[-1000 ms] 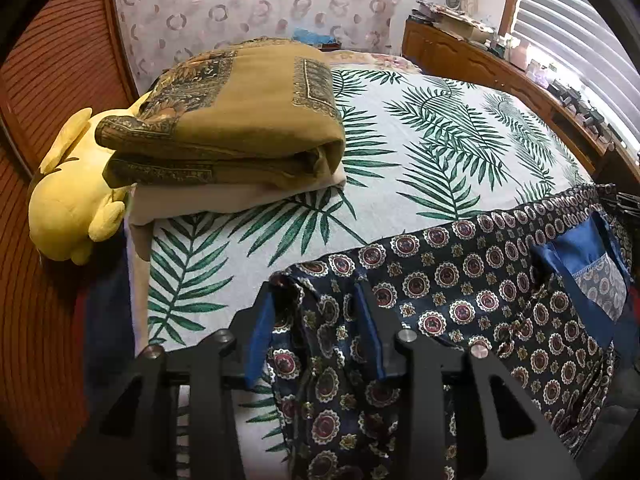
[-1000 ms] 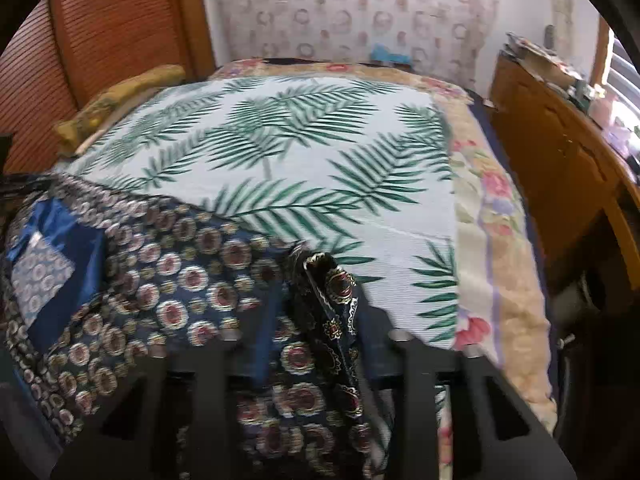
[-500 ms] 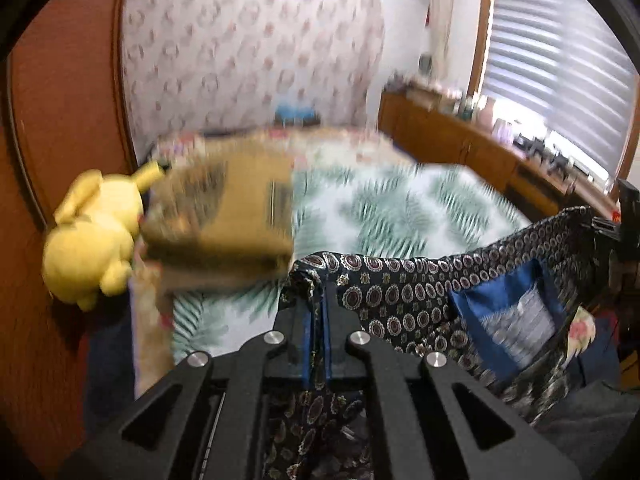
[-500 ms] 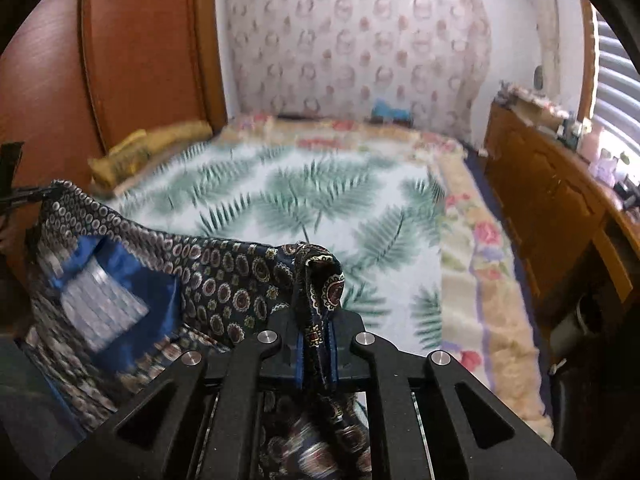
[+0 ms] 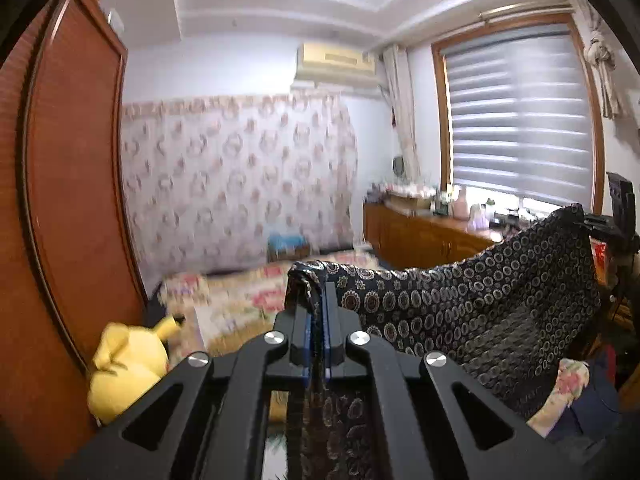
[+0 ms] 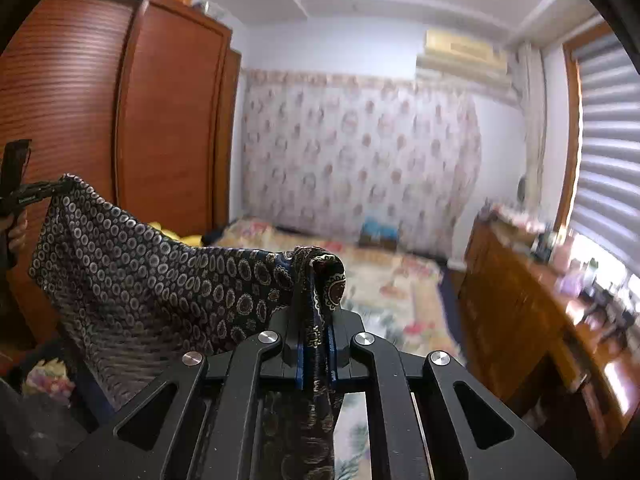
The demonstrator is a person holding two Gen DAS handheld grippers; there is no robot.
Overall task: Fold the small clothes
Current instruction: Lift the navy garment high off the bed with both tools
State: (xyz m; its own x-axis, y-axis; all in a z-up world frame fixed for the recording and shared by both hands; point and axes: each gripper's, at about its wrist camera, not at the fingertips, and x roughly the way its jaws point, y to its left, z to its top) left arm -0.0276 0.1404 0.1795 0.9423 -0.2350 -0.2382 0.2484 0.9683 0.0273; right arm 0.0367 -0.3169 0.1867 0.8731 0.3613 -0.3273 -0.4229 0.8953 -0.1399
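The bed point(image 6: 384, 280) with its floral quilt lies below and ahead of you, blurred in both views, and it is the surface this garment will probably come down onto for folding. The tall reddish-brown wooden wardrobe point(image 6: 132, 128) stands along its left side and the low wooden cabinet point(image 6: 532, 300) under the window blind point(image 5: 520, 120) along its right, so the open room for your work is the strip between them.

You hold the dark navy garment printed with round medallions point(image 5: 460, 312) up in the air, clear of the bed, spread between your two hands. It hangs as a sagging sheet, which looks like a hold meant to let the cloth drop flat and show its shape before you lay it out.

Your left tool point(image 5: 316, 320) is clenched on one bunched corner of the cloth, the fabric pinched between the blue pads and trailing down past the frame. Your right tool point(image 6: 316, 336) is clenched the same way on the opposite corner, with a small fold of cloth flopped over the top of the pads. Each view shows the other tool at the far high end of the garment.

The small yellow plush toy point(image 5: 128, 364) sits low beside the wardrobe, to the left of the garment and well apart from it, so it should not catch the hem.
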